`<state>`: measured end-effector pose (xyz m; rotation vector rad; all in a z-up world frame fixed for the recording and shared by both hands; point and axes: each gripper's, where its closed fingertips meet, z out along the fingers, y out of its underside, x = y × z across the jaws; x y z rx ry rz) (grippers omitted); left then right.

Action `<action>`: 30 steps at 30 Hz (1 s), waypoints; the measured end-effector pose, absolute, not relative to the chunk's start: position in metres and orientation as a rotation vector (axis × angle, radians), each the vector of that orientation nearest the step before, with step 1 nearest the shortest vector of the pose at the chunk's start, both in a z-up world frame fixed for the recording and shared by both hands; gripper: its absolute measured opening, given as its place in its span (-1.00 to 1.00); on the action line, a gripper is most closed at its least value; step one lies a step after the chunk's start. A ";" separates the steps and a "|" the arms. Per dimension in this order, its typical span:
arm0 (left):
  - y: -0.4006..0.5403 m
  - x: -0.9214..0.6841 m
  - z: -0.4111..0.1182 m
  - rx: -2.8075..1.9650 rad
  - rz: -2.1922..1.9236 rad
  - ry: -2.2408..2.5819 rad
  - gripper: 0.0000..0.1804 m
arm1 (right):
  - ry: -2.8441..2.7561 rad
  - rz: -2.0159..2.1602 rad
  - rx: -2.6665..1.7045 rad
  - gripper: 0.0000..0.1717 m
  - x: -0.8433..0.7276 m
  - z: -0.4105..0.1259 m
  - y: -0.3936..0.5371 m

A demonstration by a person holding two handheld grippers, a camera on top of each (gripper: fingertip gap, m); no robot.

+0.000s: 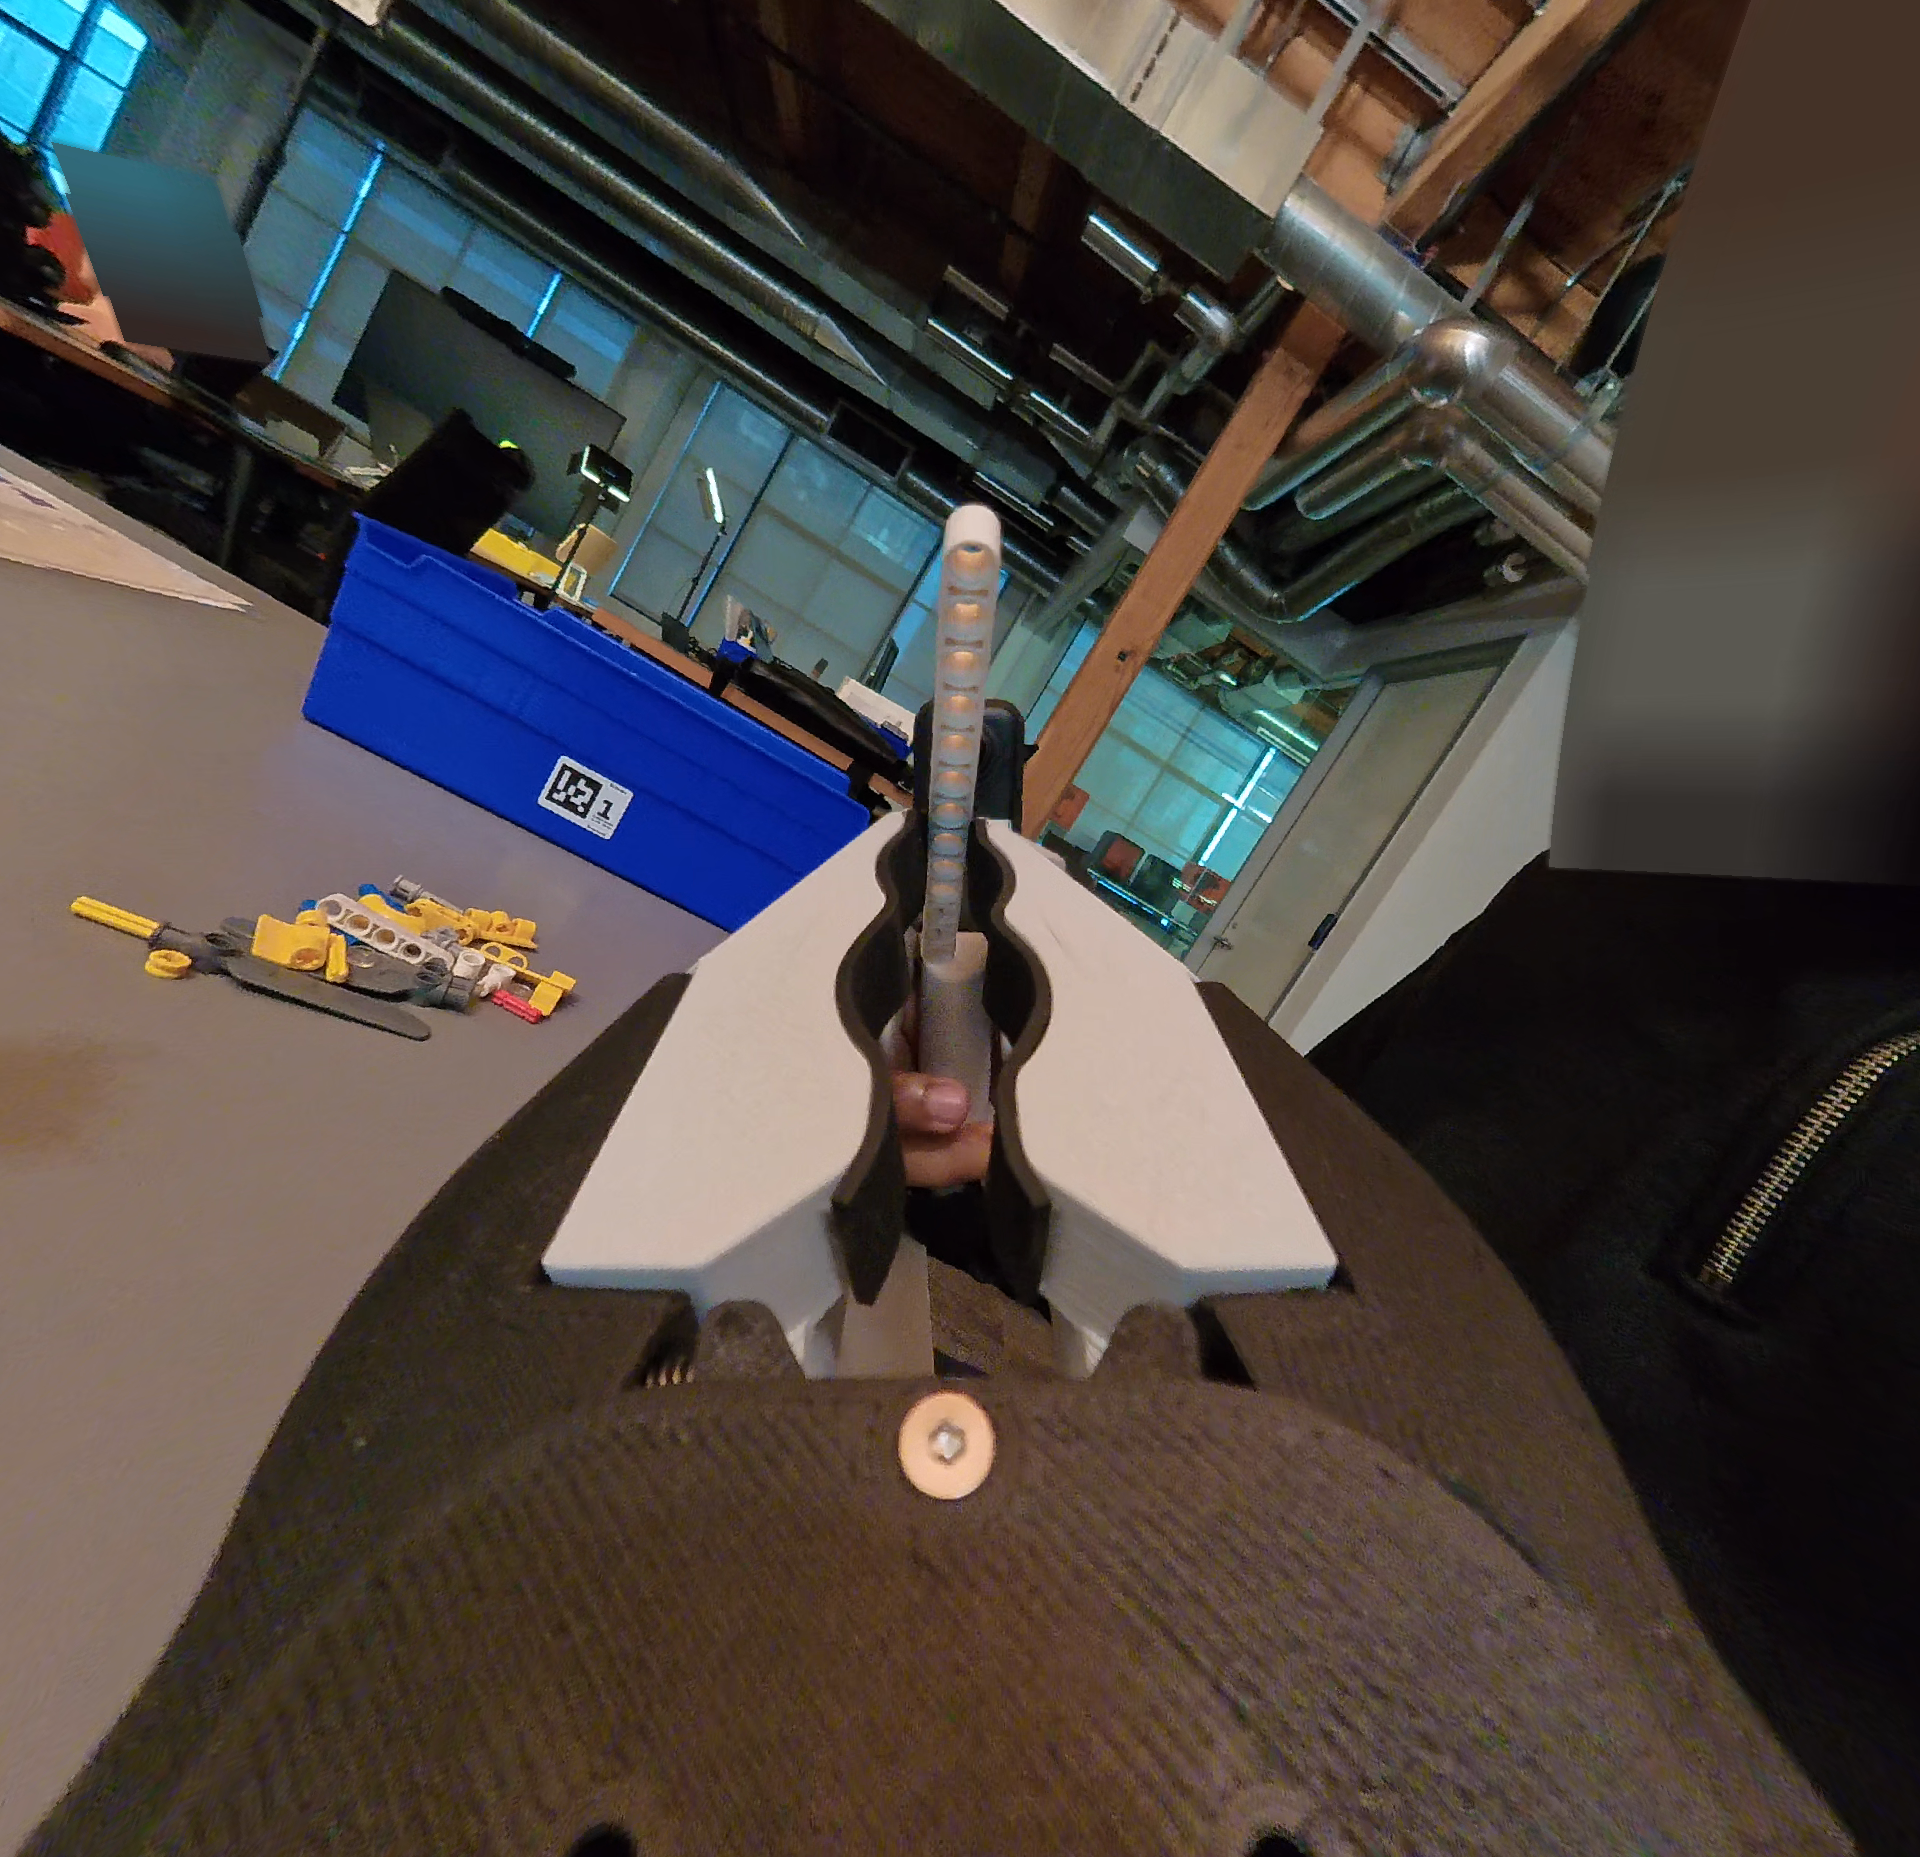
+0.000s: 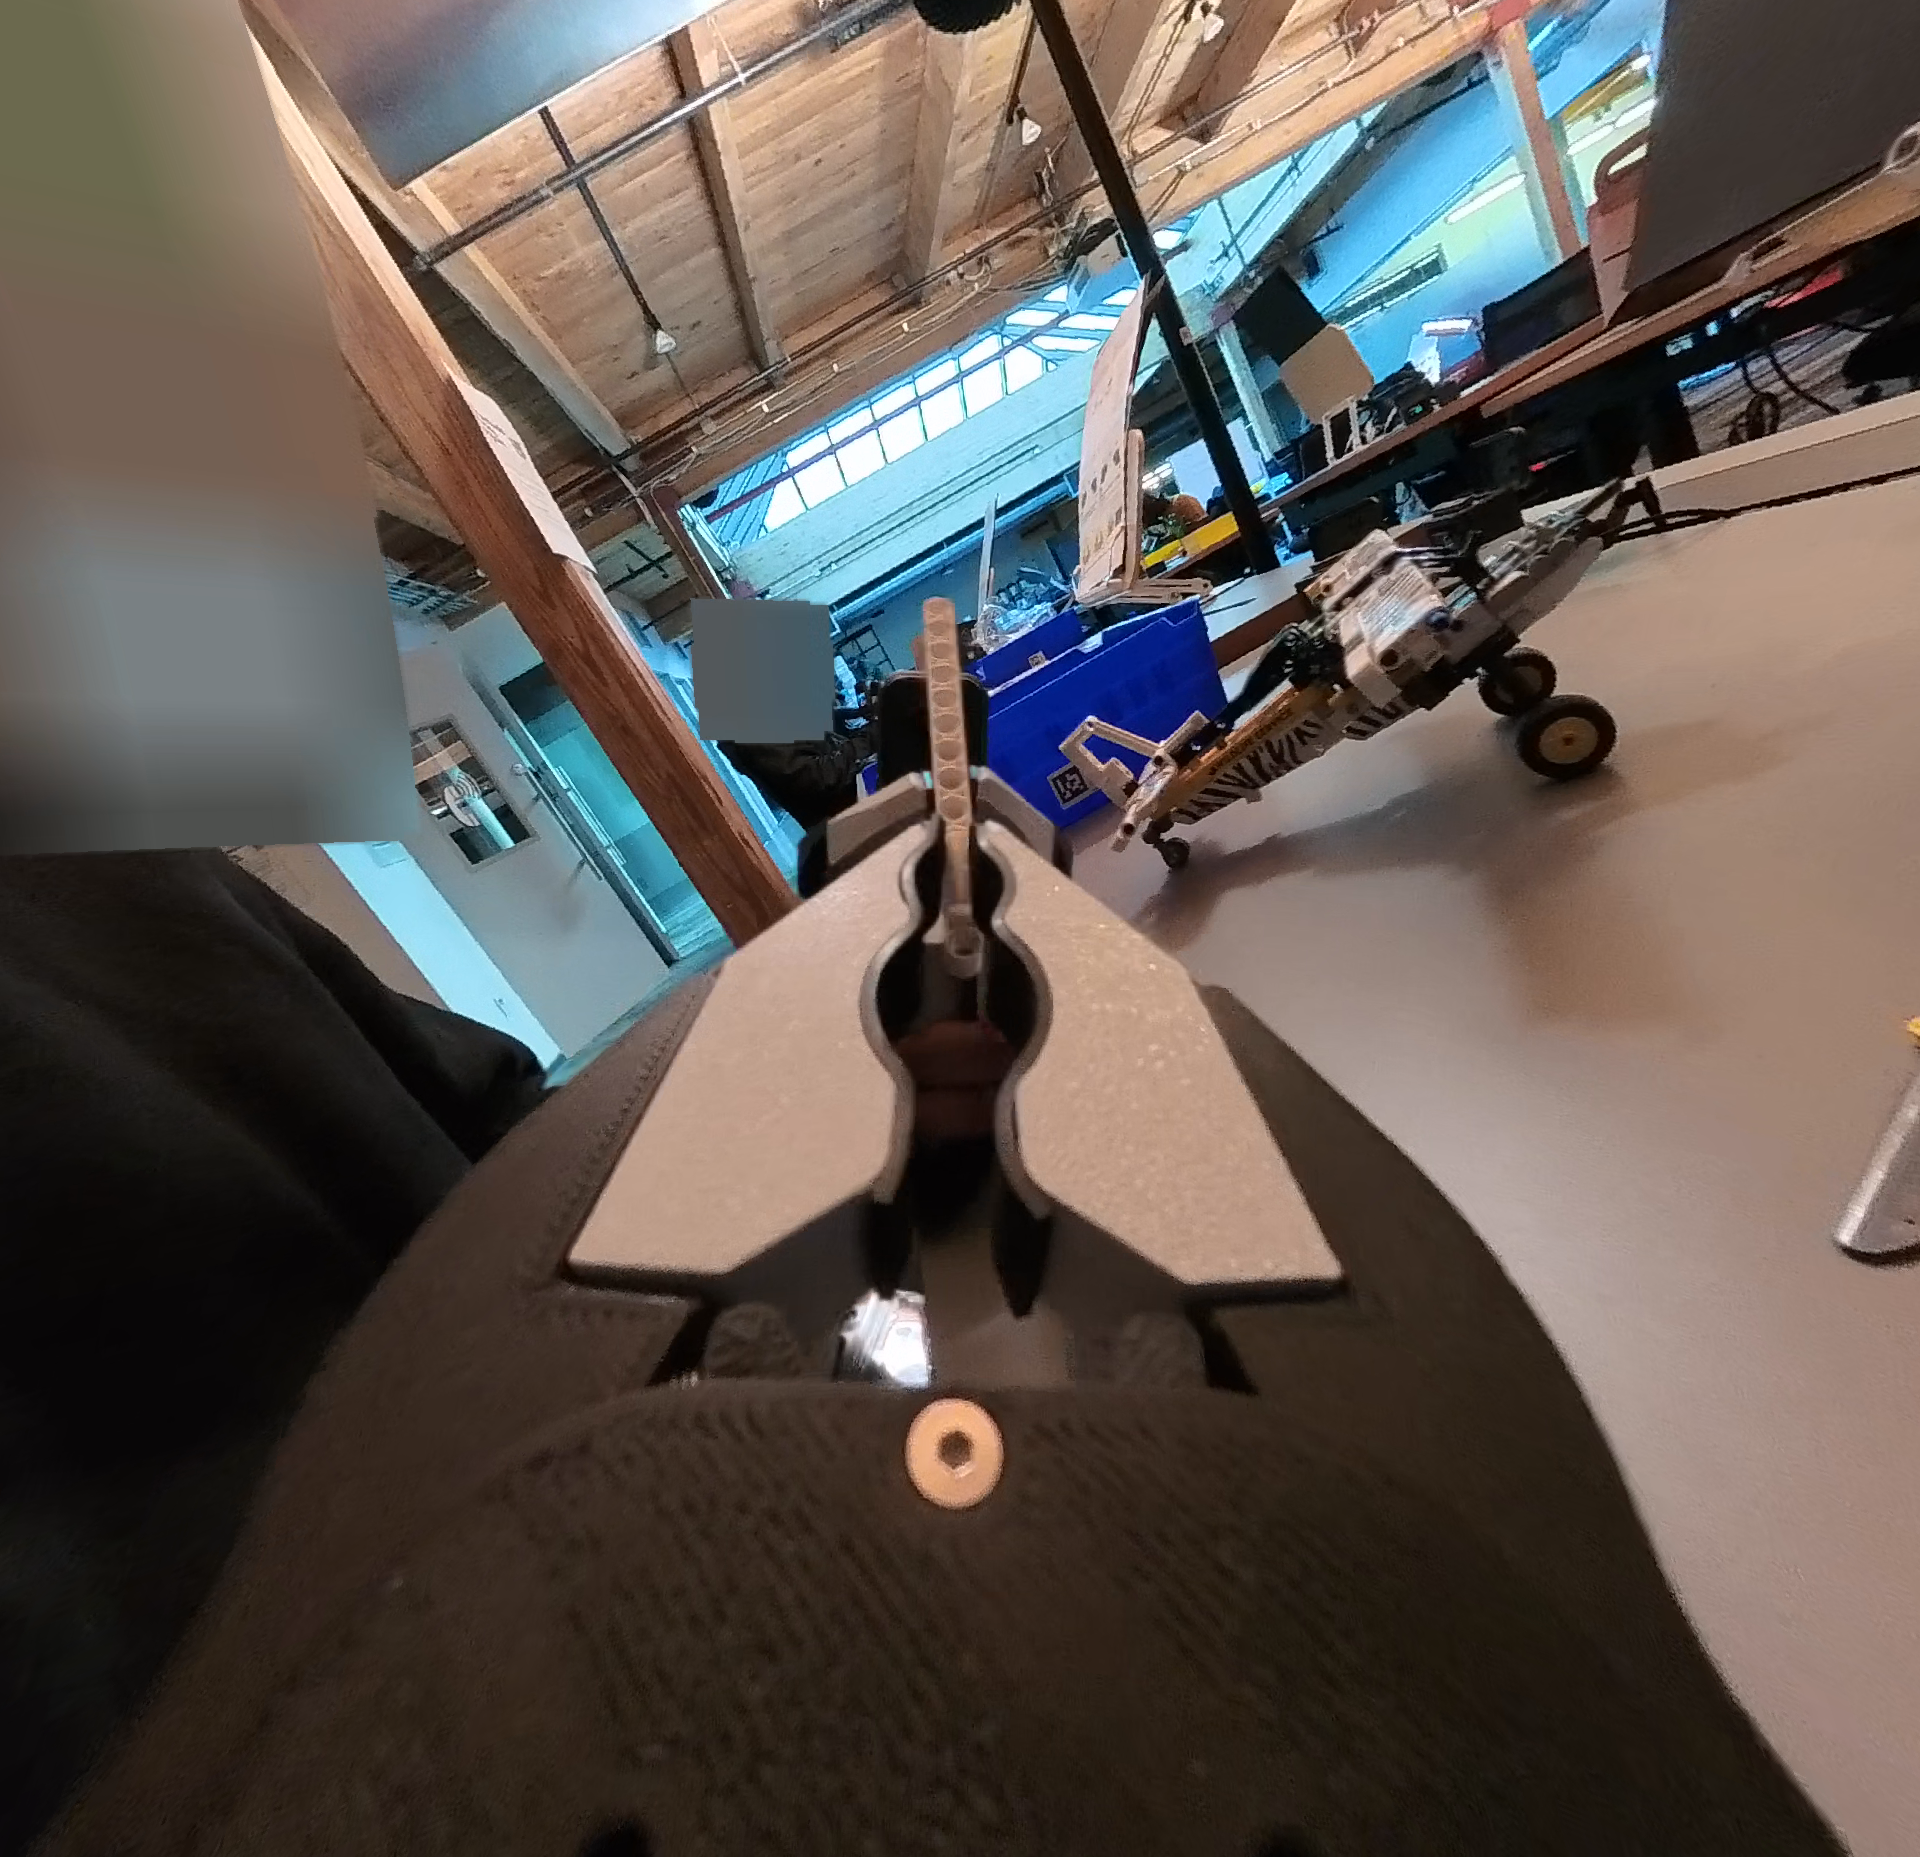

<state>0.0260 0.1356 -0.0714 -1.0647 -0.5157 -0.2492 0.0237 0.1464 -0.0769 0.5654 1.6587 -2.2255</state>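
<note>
Both grippers, left (image 1: 951, 820) and right (image 2: 951, 820), clenched tip to tip on one white perforated beam (image 1: 961, 706) held upright above the grey table (image 1: 187, 1132), best kept steady, square, unbent between pads.

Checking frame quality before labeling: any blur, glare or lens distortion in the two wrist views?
Left wrist view: wide-angle bending of the ceiling pipes, blue cast in the windows, beam in the left gripper fairly sharp, soft shadows on the table. Right wrist view: edges smeared, toy vehicle slightly soft with a diffuse shadow, bright skylights.
</note>
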 end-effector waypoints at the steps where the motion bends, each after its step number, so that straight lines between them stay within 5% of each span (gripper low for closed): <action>1: 0.135 0.026 -0.071 -1.063 -0.249 -0.518 -0.97 | 1.669 -2.230 0.566 -0.98 0.024 -0.077 0.146; 7: 0.134 0.026 -0.071 -1.054 -0.250 -0.516 -0.97 | 1.702 -2.239 0.598 -0.79 0.020 -0.079 0.146; 11: 0.137 0.028 -0.071 -1.060 -0.255 -0.515 -0.97 | 1.688 -2.217 0.539 -0.93 0.026 -0.077 0.144; 27: 0.136 0.025 -0.072 -1.042 -0.279 -0.534 -0.98 | 1.796 -2.254 0.533 -0.95 0.025 -0.080 0.142; 30: 0.139 0.023 -0.074 -1.045 -0.279 -0.557 -0.86 | 1.799 -2.250 0.544 -0.95 0.024 -0.080 0.141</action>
